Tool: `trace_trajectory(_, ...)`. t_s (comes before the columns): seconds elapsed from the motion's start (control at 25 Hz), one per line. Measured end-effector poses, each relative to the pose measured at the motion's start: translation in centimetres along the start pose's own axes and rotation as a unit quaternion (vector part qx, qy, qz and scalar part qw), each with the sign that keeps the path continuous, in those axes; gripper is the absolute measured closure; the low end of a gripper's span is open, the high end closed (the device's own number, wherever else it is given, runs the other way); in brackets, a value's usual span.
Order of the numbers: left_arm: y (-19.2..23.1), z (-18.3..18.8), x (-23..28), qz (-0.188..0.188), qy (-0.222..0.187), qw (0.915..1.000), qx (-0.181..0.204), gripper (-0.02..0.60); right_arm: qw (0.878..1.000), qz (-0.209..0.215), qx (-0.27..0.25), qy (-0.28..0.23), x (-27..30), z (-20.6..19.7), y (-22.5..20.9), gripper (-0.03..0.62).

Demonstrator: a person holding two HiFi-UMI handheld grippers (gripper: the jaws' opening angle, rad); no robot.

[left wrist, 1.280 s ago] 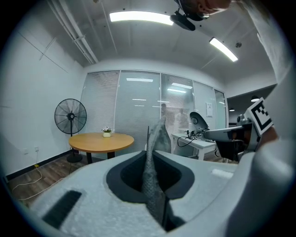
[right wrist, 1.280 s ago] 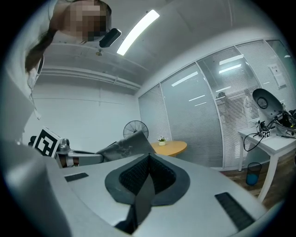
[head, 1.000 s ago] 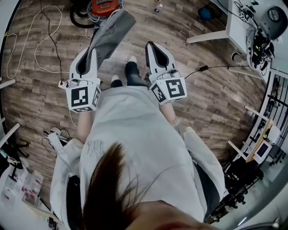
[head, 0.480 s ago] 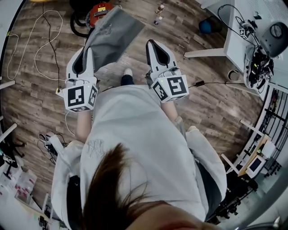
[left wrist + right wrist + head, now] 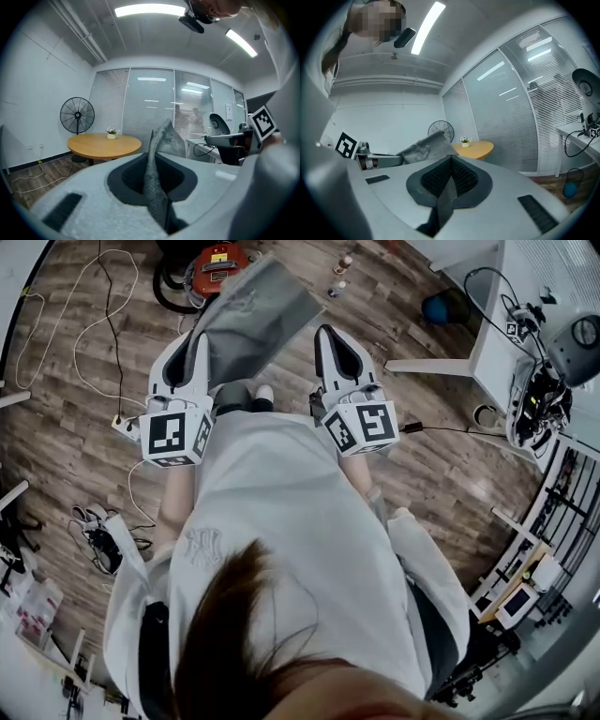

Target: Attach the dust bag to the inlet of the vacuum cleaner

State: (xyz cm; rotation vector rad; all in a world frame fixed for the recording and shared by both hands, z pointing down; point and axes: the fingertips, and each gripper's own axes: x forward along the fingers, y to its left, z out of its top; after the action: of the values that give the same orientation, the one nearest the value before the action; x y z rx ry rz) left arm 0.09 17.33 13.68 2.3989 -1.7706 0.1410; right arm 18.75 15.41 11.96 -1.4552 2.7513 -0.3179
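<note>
As left gripper [image 5: 196, 345] pinches the dust bag [image 5: 267, 315] half-hiding the vacuum cleaner [image 5: 216, 259], right gripper [image 5: 332, 339] fingers [image 5: 465, 180] meet empty.

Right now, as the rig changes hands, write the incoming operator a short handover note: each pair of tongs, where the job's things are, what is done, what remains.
The left tongs are shut on one edge of the grey dust bag, which is held out in front of the person.
The right tongs are shut with nothing between them.
The red vacuum cleaner sits on the floor ahead, beyond the bag.
Done: bag picked up.
Left: bring the bag to the vacuum cleaner and attach it.
</note>
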Motion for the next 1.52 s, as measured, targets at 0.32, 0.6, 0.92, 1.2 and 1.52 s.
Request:
trace_trajectory(0.32,1.7,-0.9,1.5,0.005,0.025,0.9997,-0.004,0.538,1.000,-0.013,0.013,0.011,1.6,-0.6,-1.0,0.592)
trace_trajectory(0.6,5.0,-0.9,5.3,-0.013,0.042,0.9990,0.000,0.538,0.999,-0.029,0.025,0.017,6.4,-0.3,-1.6,0.592)
trace_trajectory(0.92,10.1,0.1,11.6,-0.024,0.055,0.9982,-0.006,0.538,0.998,-0.058,0.026,0.016,13.0,1.3,-3.7,0.592)
trace_trajectory(1.2,14.3,0.9,15.4,-0.015,0.057,0.9983,-0.005,0.538,0.996,-0.082,0.026,0.020,16.6,1.2,-5.0,0.592)
trace_trajectory(1.52,18.6,1.0,16.9,-0.003,0.062,0.9980,0.006,0.541,0.995,-0.093,0.025,0.015,20.0,1.6,-5.0,0.592)
